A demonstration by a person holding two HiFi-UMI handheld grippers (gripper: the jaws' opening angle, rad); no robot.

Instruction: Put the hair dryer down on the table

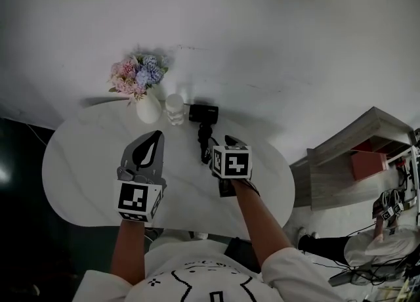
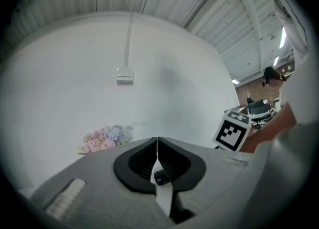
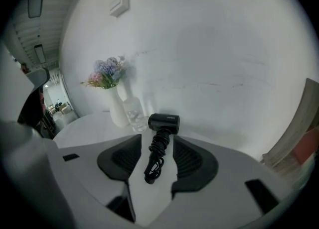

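Matte black hair dryer, coiled cord, barrel print unreadable, lies on white marbled oval surface; right hand-held gripper jaws apart, left hand-held gripper jaws together.

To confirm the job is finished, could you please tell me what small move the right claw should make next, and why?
Probably just lift the right claw clear. The hair dryer lies on the table with its cord, untouched by the open jaws, and nothing is held, so no placing seems left.
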